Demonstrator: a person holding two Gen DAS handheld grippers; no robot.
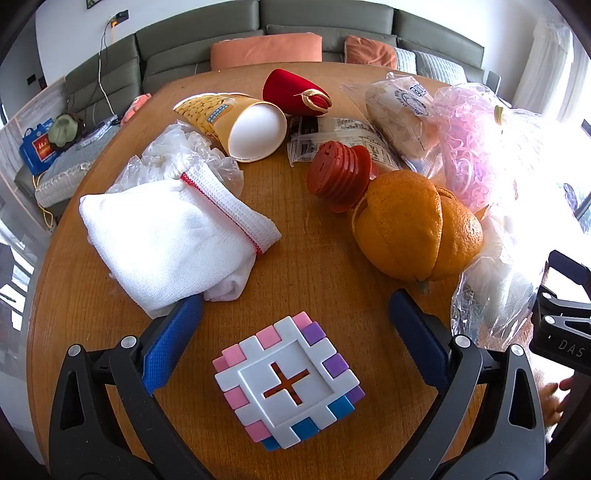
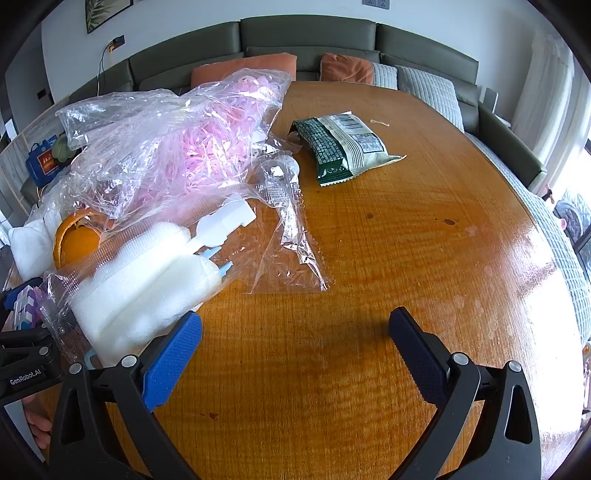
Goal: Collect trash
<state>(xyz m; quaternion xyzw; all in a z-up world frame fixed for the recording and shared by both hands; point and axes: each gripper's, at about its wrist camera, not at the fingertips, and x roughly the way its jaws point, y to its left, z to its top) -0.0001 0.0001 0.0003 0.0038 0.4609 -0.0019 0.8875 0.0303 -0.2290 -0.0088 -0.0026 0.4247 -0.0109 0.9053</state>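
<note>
Both hand-held grippers, left [image 1: 295, 317] and right [image 2: 295, 325], hung wide open and empty over the table [image 2: 369, 258], left one straddling a puzzle cube [image 1: 288, 384] near orange peel [image 1: 413, 225].

Paper cup [image 1: 242, 127] tipped over; orange peel [image 1: 415, 225]; green snack bag [image 2: 341, 146] flat.

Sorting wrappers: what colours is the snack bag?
Dark green and cream snack bag, clearest in the right wrist view.

A green sofa [image 2: 306, 35] with orange cushions [image 2: 243, 68] curves behind the table [image 2: 406, 229].
</note>
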